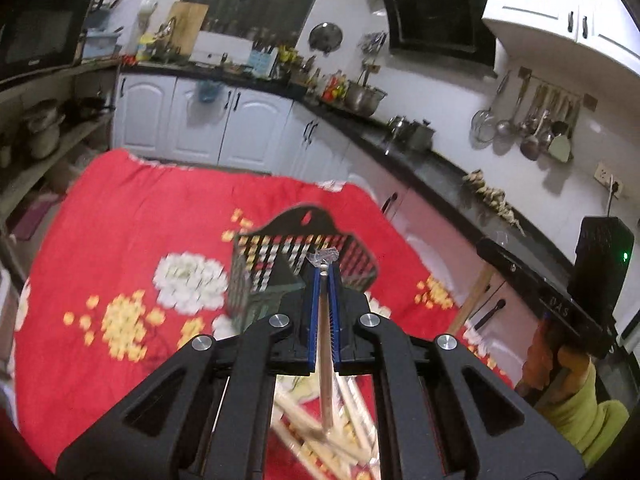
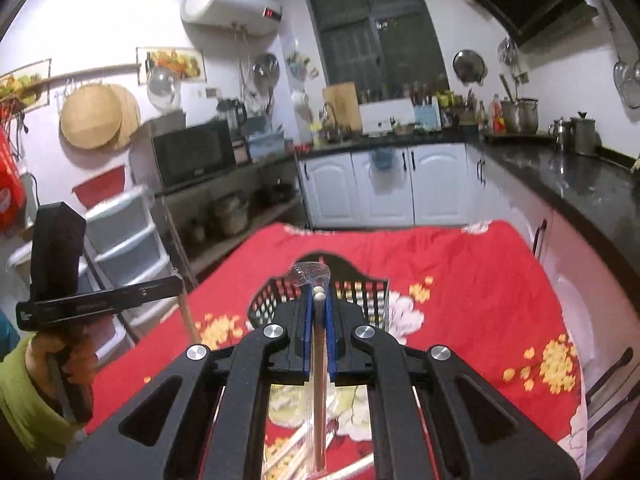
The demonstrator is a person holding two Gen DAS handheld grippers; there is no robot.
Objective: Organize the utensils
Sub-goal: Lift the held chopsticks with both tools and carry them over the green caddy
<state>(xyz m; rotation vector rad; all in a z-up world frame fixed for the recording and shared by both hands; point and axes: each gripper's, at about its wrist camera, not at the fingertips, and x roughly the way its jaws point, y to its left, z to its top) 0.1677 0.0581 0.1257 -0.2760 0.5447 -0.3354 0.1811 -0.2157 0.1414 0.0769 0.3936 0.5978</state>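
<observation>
My left claw (image 1: 323, 276) and right claw (image 2: 319, 296) each clamp a wrapped chopstick pair upright, tips poised toward the black basket (image 1: 296, 256) at twelve o'clock, ready to drop in; loose chopsticks (image 1: 320, 432) lie at six.

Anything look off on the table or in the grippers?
Yes: loose chopsticks lie scattered, crisscrossed on the red cloth, outside the black basket. Left gripper and right gripper each clamp one utensil.

- Black slotted utensil basket (image 1: 304, 264), upright on my red floral-clothed bench (image 1: 120, 220).
- Clear-wrapped chopstick pair (image 1: 326, 344), pinched between my left fingers.
- Second wrapped pair (image 2: 319, 380), pinched between my right fingers.
- Loose pale chopsticks (image 1: 320, 436), heaped on the cloth below.
</observation>
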